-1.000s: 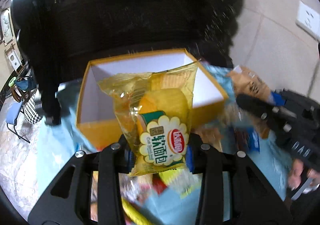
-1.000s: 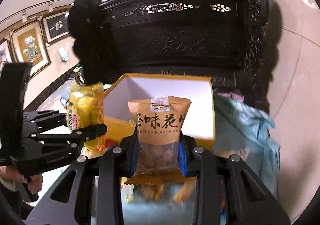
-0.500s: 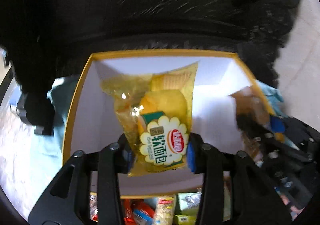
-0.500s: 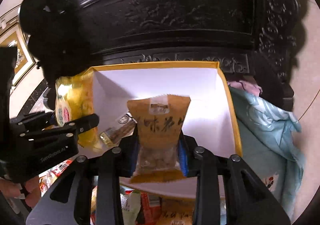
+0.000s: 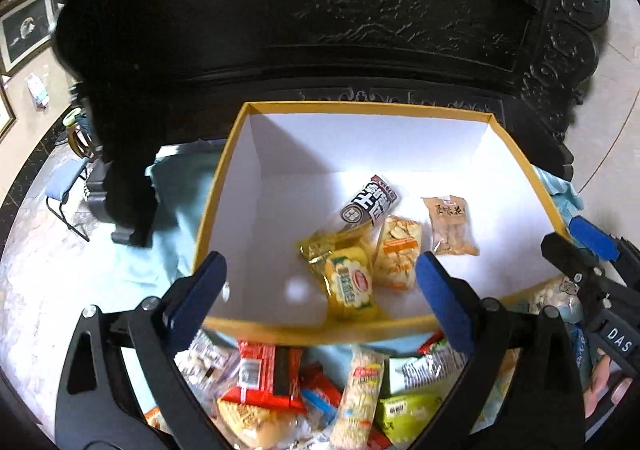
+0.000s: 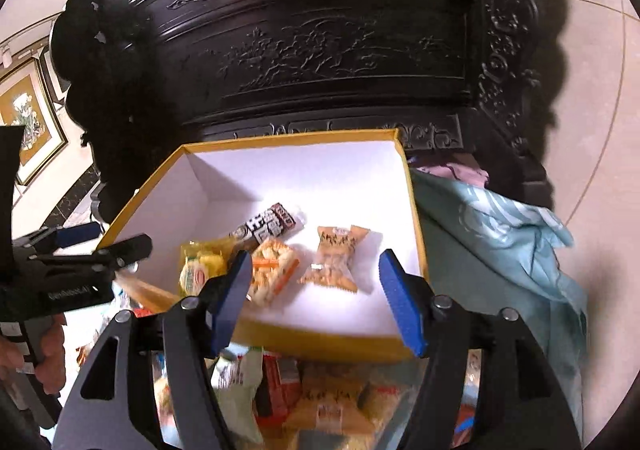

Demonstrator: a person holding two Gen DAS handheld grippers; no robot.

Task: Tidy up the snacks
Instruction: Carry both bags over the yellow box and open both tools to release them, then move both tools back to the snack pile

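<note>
Both hand-held grippers are spread wide and hold nothing. The left hand-held gripper (image 5: 320,278) hangs above the near wall of the yellow box (image 5: 360,106), and the right hand-held gripper (image 6: 316,278) is above the same box. Inside the box lie the yellow bread packet (image 5: 348,282), the peanut packet (image 5: 452,226), an orange cracker packet (image 5: 398,254) and a black-and-white packet (image 5: 370,204). More snacks (image 5: 320,390) are piled before the box.

Wide open over the box (image 5: 224,178), far half bare; 4 packets (image 5: 352,278) clustered near front, snack pile (image 5: 320,382) crowding outside.
</note>
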